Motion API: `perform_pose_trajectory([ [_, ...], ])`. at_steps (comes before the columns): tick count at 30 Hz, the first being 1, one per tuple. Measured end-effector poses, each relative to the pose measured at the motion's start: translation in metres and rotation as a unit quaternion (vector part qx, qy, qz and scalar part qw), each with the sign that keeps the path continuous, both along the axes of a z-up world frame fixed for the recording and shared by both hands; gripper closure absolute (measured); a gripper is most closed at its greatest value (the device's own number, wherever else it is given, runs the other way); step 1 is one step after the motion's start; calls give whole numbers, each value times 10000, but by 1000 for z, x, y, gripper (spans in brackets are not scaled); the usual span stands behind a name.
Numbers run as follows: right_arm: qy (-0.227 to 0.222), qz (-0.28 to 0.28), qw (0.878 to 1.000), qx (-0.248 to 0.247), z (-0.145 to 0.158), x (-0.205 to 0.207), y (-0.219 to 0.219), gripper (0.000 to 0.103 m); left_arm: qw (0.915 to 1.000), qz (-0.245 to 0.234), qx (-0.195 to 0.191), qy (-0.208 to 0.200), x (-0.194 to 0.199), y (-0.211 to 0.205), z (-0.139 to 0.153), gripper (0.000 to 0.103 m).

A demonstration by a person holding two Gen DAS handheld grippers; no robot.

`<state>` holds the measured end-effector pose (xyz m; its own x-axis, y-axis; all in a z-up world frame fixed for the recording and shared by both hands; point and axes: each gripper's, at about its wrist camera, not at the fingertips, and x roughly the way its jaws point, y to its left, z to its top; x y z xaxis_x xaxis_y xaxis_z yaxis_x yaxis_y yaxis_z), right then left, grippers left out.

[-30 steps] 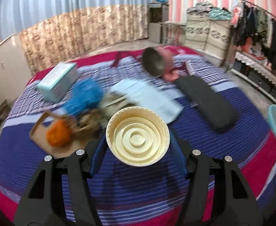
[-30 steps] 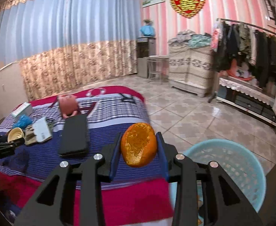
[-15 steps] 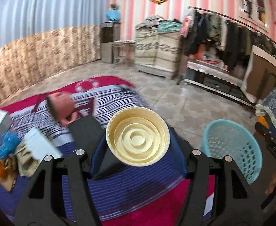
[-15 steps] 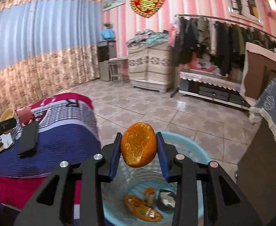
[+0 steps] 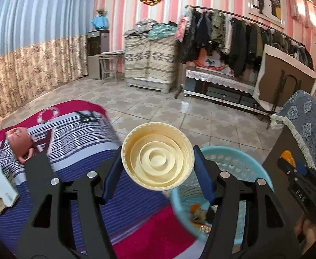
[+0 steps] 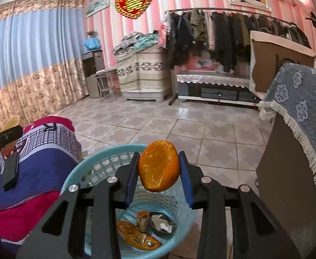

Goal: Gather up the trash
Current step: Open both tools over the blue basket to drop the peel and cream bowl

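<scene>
Right wrist view: right gripper [image 6: 159,170] clamped on orange peel [image 6: 159,169], over basket [image 6: 76,172].
Left gripper [image 5: 158,164]: clamped on cream lid [image 5: 158,156], just short of basket [image 5: 244,164] rim.
Risk: early let-go w/ lid → lands on bed [image 5: 82,190]/floor.
Writing: wrapper [image 6: 137,236] in basket, print unreadable.

Orange peel [image 6: 158,165] in tool [image 6: 159,172] above basket [image 6: 76,172]
</scene>
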<state>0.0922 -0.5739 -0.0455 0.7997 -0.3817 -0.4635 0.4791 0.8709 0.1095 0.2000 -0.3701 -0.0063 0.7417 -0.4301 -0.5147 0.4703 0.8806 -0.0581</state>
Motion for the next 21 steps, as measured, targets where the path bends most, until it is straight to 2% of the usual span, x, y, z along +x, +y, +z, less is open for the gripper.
perform_pose_trajectory([
  [6, -63, -297, 9993, 196, -7, -10, -19, 67, 9993, -351, -120, 10, -7, -49, 2, 42],
  [10, -40, -385, 9990, 236, -11, -10, -21, 67, 9989, -470, -72, 8, -10, -72, -7, 42],
  [21, 233, -184, 9989, 365, -26, 8, -11, 67, 9970, -508, 497, 302, 7, -90, -67, 42],
])
